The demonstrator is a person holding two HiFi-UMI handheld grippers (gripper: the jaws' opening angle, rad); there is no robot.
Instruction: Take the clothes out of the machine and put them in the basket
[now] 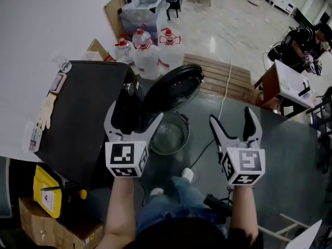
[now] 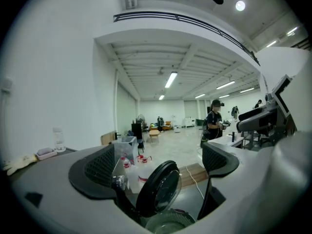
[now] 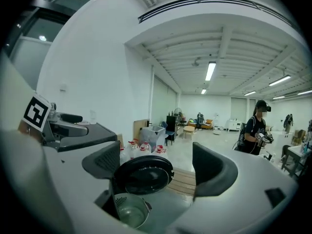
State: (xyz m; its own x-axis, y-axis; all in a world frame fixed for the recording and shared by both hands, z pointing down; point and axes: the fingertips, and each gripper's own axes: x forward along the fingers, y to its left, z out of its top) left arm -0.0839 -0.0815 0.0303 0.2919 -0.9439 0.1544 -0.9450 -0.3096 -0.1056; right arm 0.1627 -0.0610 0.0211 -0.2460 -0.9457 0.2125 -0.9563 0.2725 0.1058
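Note:
The black washing machine (image 1: 78, 113) stands at the left with its round door (image 1: 174, 87) swung open. On the floor just below the door sits a clear round basket (image 1: 168, 136), which looks empty. No clothes show in any view; the drum opening is dark and partly hidden behind my left gripper (image 1: 134, 113). That gripper hangs open in front of the opening, holding nothing. My right gripper (image 1: 232, 114) is open too, to the right of the basket. The left gripper (image 2: 156, 165) frames the door (image 2: 158, 186) and basket (image 2: 168, 223). The right gripper (image 3: 157, 167) frames the door (image 3: 144, 173) and basket (image 3: 127, 209).
Several water jugs (image 1: 150, 51) and a clear plastic bin (image 1: 141, 12) stand behind the machine, beside a wooden pallet (image 1: 223, 77). A white cable (image 1: 224, 95) crosses the floor. A glove (image 1: 45, 110) lies on the machine top. A person (image 1: 306, 43) stands at a desk far right.

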